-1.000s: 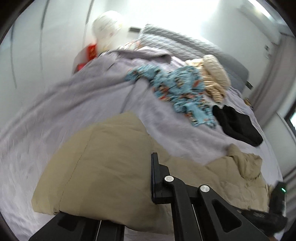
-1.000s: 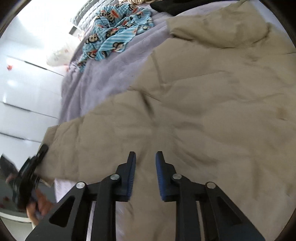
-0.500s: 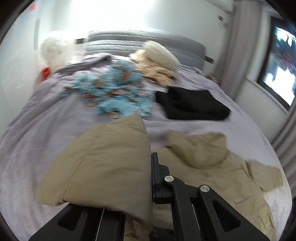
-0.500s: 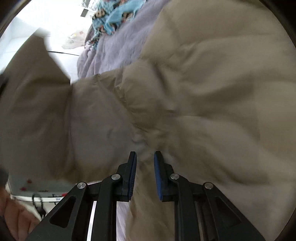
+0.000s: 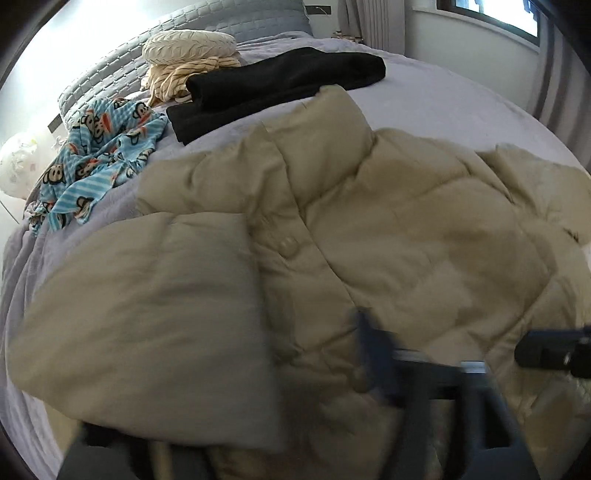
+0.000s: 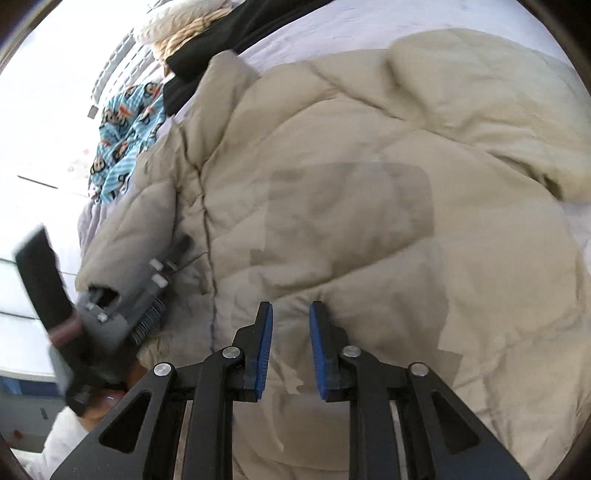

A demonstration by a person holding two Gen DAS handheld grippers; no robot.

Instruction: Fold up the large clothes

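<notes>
A beige puffer jacket lies spread on the lilac bed, with one side flap folded over onto its front. My left gripper is blurred low over the jacket. Its jaws are opening wide. The flap lies loose over its left finger and is no longer pinched. The right wrist view shows the left gripper at the jacket's left edge, with a hand below it. My right gripper hovers over the jacket's middle. Its blue pads stand a narrow gap apart, easing open, with nothing clamped.
A black garment, a blue monkey-print garment and a cream knit pile lie toward the grey headboard. A window and curtains stand at the far right. A white wall is on the left.
My left gripper swung the jacket's side across onto the body while shut on it, and its jaws have now come apart. The right gripper slid across the jacket, its narrow gap unchanged.
</notes>
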